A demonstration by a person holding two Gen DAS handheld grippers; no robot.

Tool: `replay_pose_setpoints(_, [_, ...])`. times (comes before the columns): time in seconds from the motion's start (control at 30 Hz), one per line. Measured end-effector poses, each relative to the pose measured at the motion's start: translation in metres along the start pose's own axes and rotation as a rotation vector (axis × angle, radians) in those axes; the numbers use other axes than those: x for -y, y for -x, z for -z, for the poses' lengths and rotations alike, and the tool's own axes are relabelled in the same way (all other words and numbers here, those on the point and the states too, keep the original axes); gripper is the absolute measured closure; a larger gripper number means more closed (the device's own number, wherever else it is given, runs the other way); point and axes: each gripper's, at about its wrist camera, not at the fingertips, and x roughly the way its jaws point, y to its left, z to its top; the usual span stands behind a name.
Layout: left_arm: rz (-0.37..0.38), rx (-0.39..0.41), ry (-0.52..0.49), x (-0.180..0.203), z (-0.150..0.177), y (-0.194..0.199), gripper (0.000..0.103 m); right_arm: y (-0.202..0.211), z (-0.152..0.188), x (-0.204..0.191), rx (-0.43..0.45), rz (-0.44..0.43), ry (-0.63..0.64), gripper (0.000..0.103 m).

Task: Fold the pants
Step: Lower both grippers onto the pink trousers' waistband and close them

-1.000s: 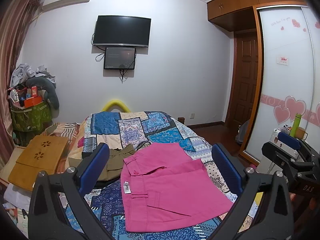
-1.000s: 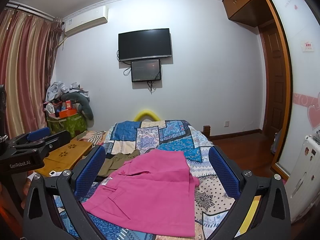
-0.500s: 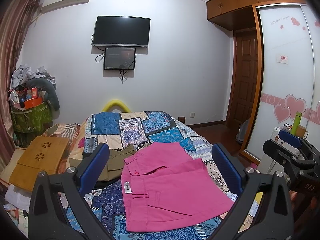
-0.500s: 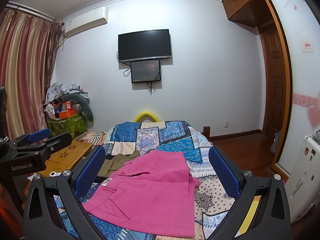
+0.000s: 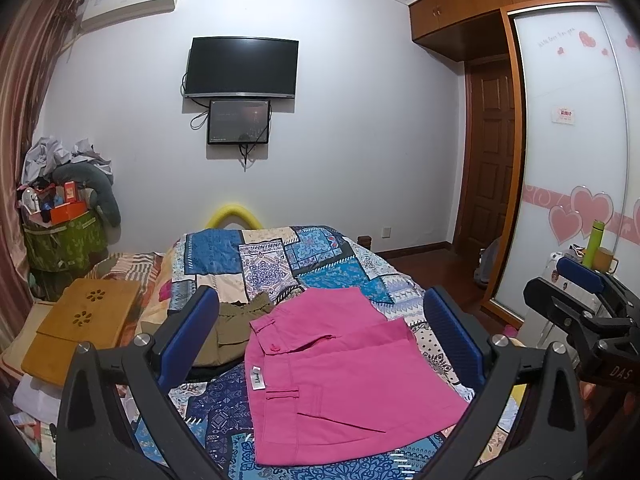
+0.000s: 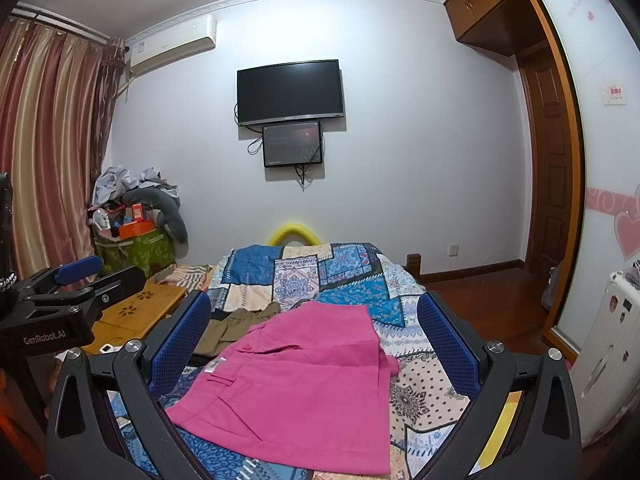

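Pink pants (image 5: pixel 340 376) lie folded flat on the patchwork bedspread (image 5: pixel 256 256), waistband to the left with a white label. They also show in the right wrist view (image 6: pixel 296 384). My left gripper (image 5: pixel 320 340) is open and empty, held above the near part of the pants without touching them. My right gripper (image 6: pixel 312 344) is open and empty, also above the pants. Each gripper shows at the edge of the other's view: the right one (image 5: pixel 580 312), the left one (image 6: pixel 60 304).
Olive-brown folded clothing (image 5: pixel 236 328) lies on the bed left of the pants. A wooden lap tray (image 5: pixel 80 328) sits at the left. A cluttered green basket (image 5: pixel 60 240) stands by the curtain. A wardrobe (image 5: pixel 580 160) and white appliance (image 6: pixel 608 360) stand at the right.
Almost nothing has changed. Both grippers stay open above the pants, with only a very slight drift of the views.
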Motion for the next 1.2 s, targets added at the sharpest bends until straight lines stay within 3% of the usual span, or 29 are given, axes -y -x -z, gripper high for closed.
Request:
replay_pose_setpoints(0.8, [0.002, -0.017, -0.001, 0.003, -0.001, -0.006, 0.0, -0.008, 0.005, 0.003, -0.019, -0.002, -0.007, 0.0])
replay_pose_setpoints(0.97, [0.001, -0.057, 0.01, -0.001, 0.0, -0.024, 0.0, -0.018, 0.01, 0.006, -0.042, 0.003, -0.013, 0.0])
replay_pose_setpoints(1.2, [-0.046, -0.176, -0.009, -0.01, 0.012, -0.078, 0.0, -0.054, 0.03, 0.024, -0.131, 0.021, -0.044, 0.0])
